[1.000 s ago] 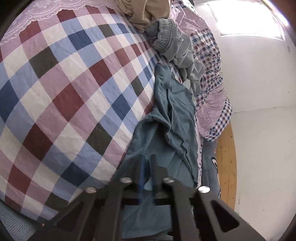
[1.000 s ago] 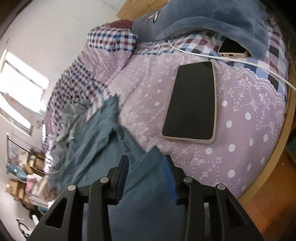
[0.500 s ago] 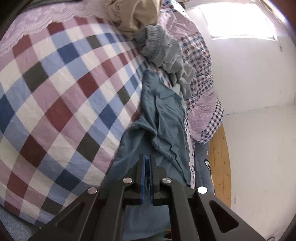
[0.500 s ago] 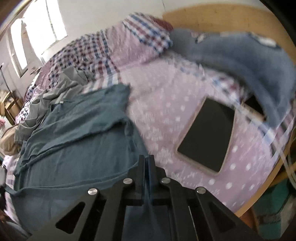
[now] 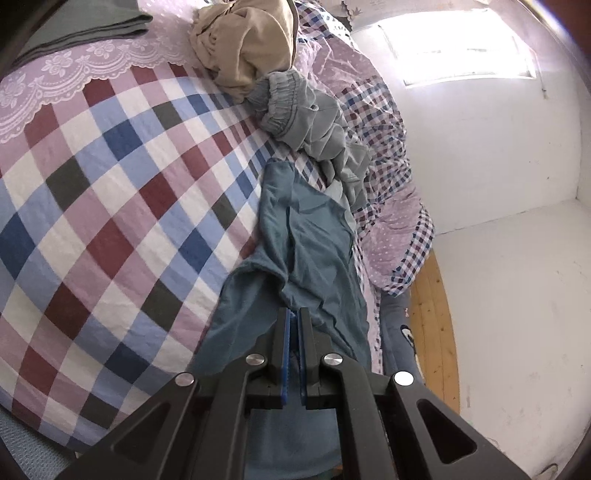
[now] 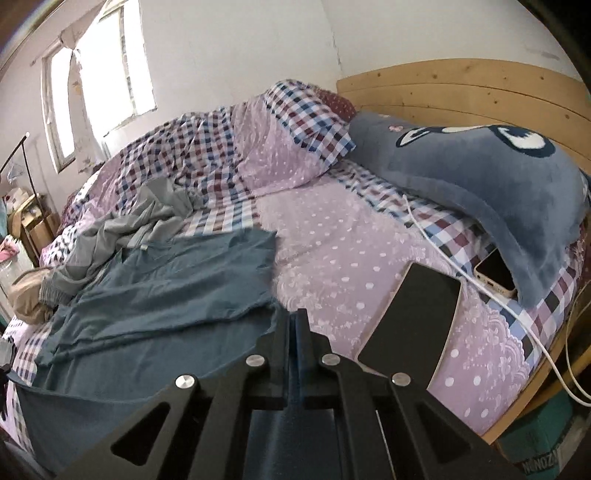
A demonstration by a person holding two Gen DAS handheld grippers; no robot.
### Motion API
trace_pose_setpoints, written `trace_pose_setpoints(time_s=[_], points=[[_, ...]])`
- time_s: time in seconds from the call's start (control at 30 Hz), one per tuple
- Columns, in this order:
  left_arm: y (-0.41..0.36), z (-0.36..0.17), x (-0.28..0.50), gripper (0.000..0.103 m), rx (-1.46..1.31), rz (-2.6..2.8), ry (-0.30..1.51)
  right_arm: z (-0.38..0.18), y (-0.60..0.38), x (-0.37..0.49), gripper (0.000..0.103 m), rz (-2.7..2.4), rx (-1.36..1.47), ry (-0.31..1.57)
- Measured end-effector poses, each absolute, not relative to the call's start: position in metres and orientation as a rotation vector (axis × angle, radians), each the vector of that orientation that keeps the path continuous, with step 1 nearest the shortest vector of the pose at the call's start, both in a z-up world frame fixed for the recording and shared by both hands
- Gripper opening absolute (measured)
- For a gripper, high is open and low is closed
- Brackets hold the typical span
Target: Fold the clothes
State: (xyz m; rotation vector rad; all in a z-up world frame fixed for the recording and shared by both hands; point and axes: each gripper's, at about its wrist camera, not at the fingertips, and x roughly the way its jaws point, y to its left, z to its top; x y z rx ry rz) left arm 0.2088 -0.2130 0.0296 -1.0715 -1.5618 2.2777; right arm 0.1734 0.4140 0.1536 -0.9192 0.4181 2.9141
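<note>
A teal-blue garment (image 5: 314,251) lies stretched along the checked bedspread (image 5: 110,192). My left gripper (image 5: 293,314) is shut on a fold of it near its close end. In the right wrist view the same teal garment (image 6: 166,288) spreads over the bed, and my right gripper (image 6: 294,314) is shut on its near edge, which hangs down under the fingers. A crumpled grey garment (image 5: 314,125) and a beige one (image 5: 243,48) lie beyond the teal one.
A black tablet (image 6: 413,321) and a phone (image 6: 495,273) with a white cable (image 6: 443,254) lie on the lilac sheet at right. A blue plush pillow (image 6: 480,166) rests against the wooden headboard (image 6: 461,88). A rumpled duvet (image 6: 240,147) sits behind. Folded dark clothes (image 5: 74,26) lie far left.
The right gripper has shut on the teal garment's edge, rolled upright and risen, lifting the cloth. The left gripper stays shut on its fold and has lifted slightly.
</note>
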Motion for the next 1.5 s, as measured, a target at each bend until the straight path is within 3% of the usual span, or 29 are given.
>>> trace_pose_setpoints(time_s=[0.37, 0.63, 0.73, 0.83, 0.9, 0.93, 0.97, 1.0, 1.27, 1.5], points=[[-0.23, 0.044, 0.197, 0.001, -0.967, 2.33, -1.606, 0.164, 0.416, 0.132, 0.001, 2.938, -0.856, 0.367], [-0.226, 0.042, 0.152, 0.001, -1.041, 2.386, -1.564, 0.13, 0.404, 0.065, 0.001, 2.894, -1.027, 0.354], [-0.229, 0.028, 0.13, 0.001, -1.099, 2.405, -1.575, 0.115, 0.402, 0.046, 0.004, 2.807, -1.116, 0.335], [-0.239, 0.017, 0.109, 0.002, -1.134, 2.433, -1.595, 0.119, 0.401, 0.047, 0.013, 2.754, -1.097, 0.32], [-0.247, 0.013, 0.097, 0.011, -1.147, 2.423, -1.606, 0.131, 0.392, 0.05, 0.034, 2.789, -1.051, 0.29], [-0.25, 0.011, 0.09, 0.028, -1.149, 2.419, -1.597, 0.137, 0.386, 0.05, 0.045, 2.818, -1.026, 0.28], [-0.251, 0.008, 0.083, 0.05, -1.15, 2.409, -1.582, 0.141, 0.377, 0.05, 0.046, 2.852, -1.011, 0.281], [-0.253, 0.006, 0.075, 0.057, -1.151, 2.399, -1.566, 0.145, 0.366, 0.048, 0.046, 2.892, -1.011, 0.288], [-0.249, -0.008, 0.001, 0.058, -1.191, 2.332, -1.403, 0.137, 0.268, 0.024, 0.046, 3.093, -1.181, 0.41], [-0.249, -0.019, -0.068, 0.057, -1.35, 2.323, -1.198, 0.123, 0.156, 0.012, 0.046, 3.253, -1.321, 0.129]])
